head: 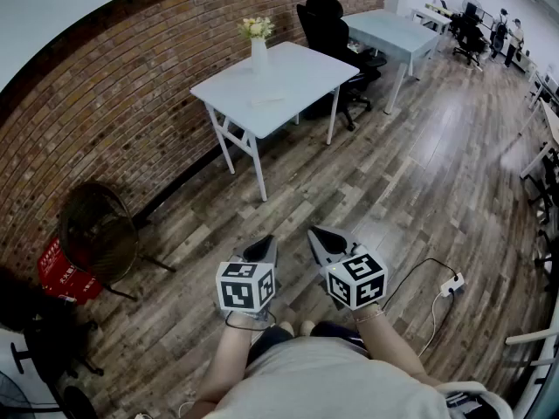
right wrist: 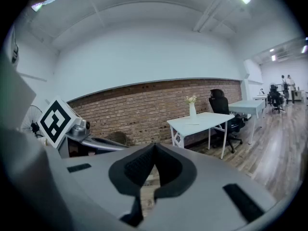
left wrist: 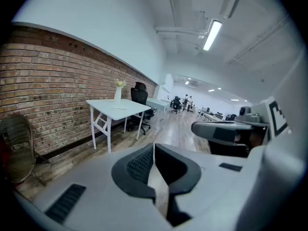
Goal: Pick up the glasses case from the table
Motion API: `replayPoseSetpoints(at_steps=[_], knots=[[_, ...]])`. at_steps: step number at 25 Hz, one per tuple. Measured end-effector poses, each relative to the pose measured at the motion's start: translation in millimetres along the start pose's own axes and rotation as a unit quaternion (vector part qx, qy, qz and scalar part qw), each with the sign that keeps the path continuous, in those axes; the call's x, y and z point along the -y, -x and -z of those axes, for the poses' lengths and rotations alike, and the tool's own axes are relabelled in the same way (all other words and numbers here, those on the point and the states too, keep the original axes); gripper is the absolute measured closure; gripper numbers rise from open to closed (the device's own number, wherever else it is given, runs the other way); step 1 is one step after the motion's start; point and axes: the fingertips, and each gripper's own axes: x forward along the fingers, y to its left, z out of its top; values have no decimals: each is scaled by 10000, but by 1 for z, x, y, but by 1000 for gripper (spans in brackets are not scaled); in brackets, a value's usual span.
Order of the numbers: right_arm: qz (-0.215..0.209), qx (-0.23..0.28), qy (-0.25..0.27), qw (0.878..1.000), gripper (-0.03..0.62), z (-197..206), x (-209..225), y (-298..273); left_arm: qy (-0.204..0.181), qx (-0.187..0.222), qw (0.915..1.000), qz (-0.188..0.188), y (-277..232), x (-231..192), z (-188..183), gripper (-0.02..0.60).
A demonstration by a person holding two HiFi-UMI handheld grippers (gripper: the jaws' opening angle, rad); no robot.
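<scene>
A white table [head: 293, 72] stands by the brick wall, well ahead of me across the wooden floor. On its near part lies a small pale flat thing, probably the glasses case [head: 266, 101], also faint in the left gripper view [left wrist: 119, 109] and the right gripper view [right wrist: 191, 124]. A white vase with flowers [head: 258, 46] stands behind it. My left gripper [head: 267, 243] and right gripper [head: 318, 236] hang side by side over the floor, far from the table. Both are shut with nothing between the jaws, as the left gripper [left wrist: 153, 146] and right gripper [right wrist: 154, 146] show in their own views.
A black office chair [head: 327, 24] stands behind the table, with a second white table [head: 393, 29] beyond it. A wicker chair [head: 96, 230] and a red crate [head: 61, 269] sit at the left wall. A power strip with a cable [head: 452, 284] lies on the floor at right.
</scene>
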Motion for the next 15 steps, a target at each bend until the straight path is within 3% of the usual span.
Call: replayPoseSetpoints(at_steps=[6,12,15], knots=[[95,95,54,9999,595,-8,13,-3,-403,69,9991,-112,-4,-4,-8,568],[200,262,-54,9994,595,-15,19,-4,-359,189,9992,-47,-8,-2,-19,568],[93,268,-174,9994,595,-11,18,-1,-330,499,9979,266,-6,10,-29,568]])
